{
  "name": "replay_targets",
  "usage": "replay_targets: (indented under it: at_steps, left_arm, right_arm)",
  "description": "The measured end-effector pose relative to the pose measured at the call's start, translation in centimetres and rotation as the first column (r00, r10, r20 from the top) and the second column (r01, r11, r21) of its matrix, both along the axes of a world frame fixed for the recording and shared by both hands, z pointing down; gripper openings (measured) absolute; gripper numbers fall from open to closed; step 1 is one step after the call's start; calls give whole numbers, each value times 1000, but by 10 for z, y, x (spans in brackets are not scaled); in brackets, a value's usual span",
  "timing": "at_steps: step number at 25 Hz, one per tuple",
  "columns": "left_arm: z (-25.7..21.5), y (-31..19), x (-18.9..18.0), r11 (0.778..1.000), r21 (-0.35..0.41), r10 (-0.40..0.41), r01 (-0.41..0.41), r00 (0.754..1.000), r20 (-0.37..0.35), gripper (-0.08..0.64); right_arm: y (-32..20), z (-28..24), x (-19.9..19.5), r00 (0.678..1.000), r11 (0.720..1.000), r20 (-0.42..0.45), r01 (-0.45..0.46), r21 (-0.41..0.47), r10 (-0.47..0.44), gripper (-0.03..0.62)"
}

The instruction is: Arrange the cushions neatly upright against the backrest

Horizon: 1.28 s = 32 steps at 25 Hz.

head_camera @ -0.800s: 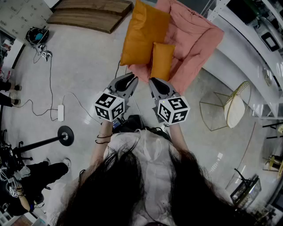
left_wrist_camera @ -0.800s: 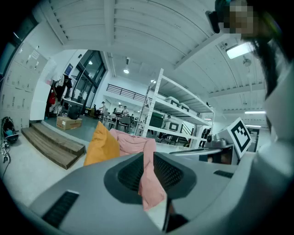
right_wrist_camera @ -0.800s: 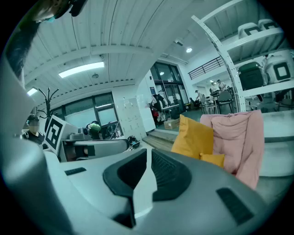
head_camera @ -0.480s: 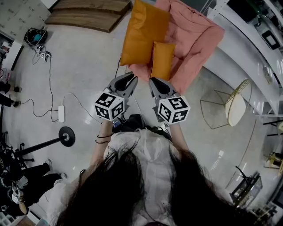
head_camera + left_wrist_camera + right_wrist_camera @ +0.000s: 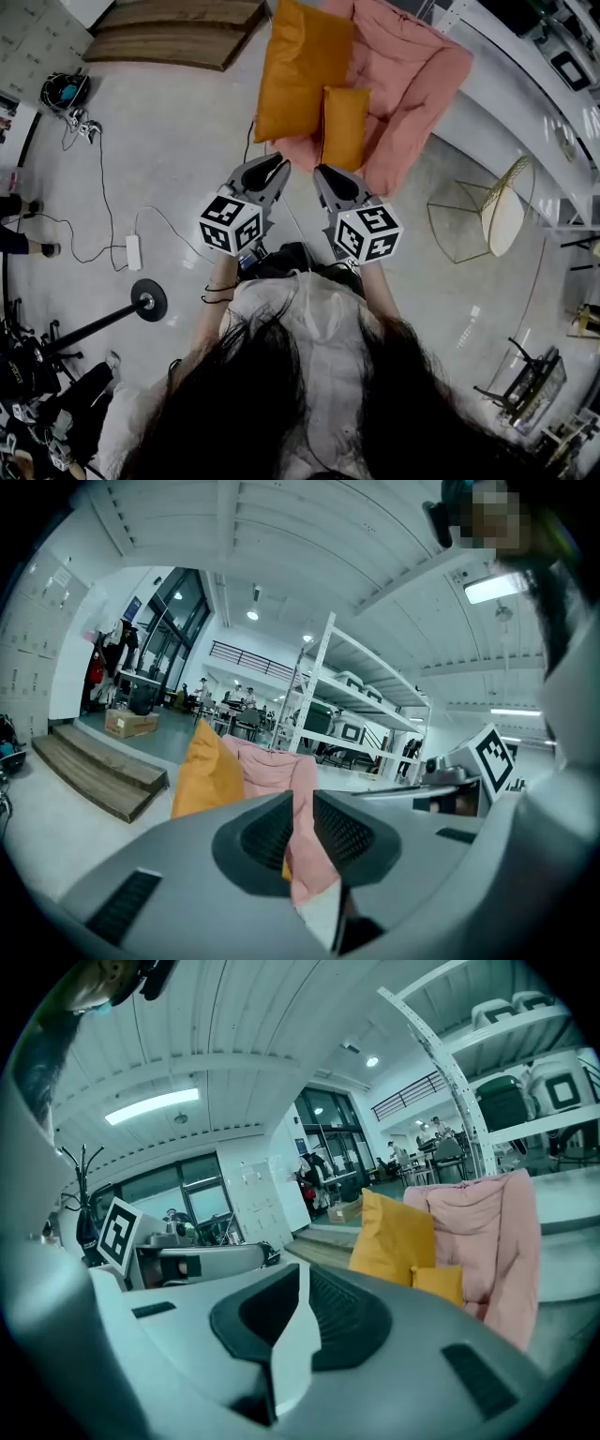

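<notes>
A large orange cushion (image 5: 302, 67) leans upright against the left side of a pink floor sofa (image 5: 412, 80), and a small orange cushion (image 5: 345, 127) stands in front of it on the seat. The same large cushion (image 5: 392, 1238), small cushion (image 5: 438, 1283) and pink sofa (image 5: 487, 1222) show in the right gripper view. In the left gripper view the large cushion (image 5: 203, 775) and sofa (image 5: 272, 761) lie ahead. My left gripper (image 5: 277, 168) and right gripper (image 5: 322, 174) hover side by side short of the sofa, both shut and empty.
Wooden steps (image 5: 178, 33) lie at the far left. A cable with a power strip (image 5: 132, 251) and a floor stand base (image 5: 147, 300) are on the left floor. A wire side table (image 5: 487, 225) stands right, beside white shelving (image 5: 525, 84).
Both grippers keep the same pose and stay shut. The head view has shifted slightly, and a bystander's legs at the lower left have moved farther down.
</notes>
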<state>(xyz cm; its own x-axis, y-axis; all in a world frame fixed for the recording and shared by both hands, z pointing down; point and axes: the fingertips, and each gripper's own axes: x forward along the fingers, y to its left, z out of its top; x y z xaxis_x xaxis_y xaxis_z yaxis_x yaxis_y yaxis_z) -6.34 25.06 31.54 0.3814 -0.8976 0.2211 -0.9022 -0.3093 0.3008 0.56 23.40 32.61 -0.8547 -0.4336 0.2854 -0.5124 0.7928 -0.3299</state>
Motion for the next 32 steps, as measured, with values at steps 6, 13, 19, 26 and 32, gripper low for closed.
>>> replay_targets:
  at_steps: [6, 13, 19, 26, 32]
  left_arm:
    - [10, -4, -8, 999, -12, 43, -43, 999, -3, 78]
    - [21, -16, 1, 996, -34, 80, -81, 996, -28, 78]
    - [33, -34, 3, 995, -59, 76, -78, 996, -39, 78]
    - [41, -72, -18, 998, -67, 7, -9, 999, -34, 78]
    - [42, -131, -34, 993, -75, -97, 94, 995, -32, 78]
  right_arm:
    - [-1, 10, 1, 998, 998, -7, -55, -13, 55, 43]
    - [-8, 19, 15, 995, 995, -32, -99, -29, 98, 43]
    - [-28, 33, 18, 995, 994, -43, -94, -58, 91, 43]
    - [-91, 44, 13, 997, 995, -38, -74, -70, 71, 43]
    - [-160, 46, 19, 998, 997, -43, -38, -68, 35, 43]
